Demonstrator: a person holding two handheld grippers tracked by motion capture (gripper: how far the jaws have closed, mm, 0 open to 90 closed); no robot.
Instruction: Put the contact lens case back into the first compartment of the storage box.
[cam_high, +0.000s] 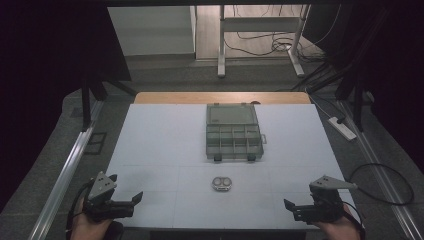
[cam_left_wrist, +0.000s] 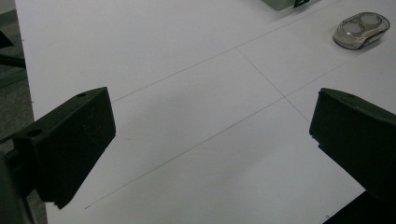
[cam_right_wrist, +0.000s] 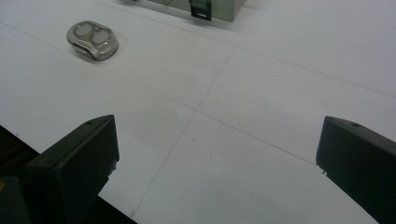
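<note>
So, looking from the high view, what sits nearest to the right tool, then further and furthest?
From the right tool:
1. Small clear case, to its left, near the table's front middle.
2. Compartment box, lid open, farther back at centre.
3. White power strip, on the floor beyond the table's right edge; close to call with the box.

A white table (cam_high: 160, 145) with thin seams carries an open grey compartment box (cam_high: 234, 134) toward its far side and a small clear two-well case (cam_high: 221, 183) nearer.

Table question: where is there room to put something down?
The table is bare left and right of the open box, and between each gripper and the small case. The tightest spot is the strip between the box and that case.
</note>
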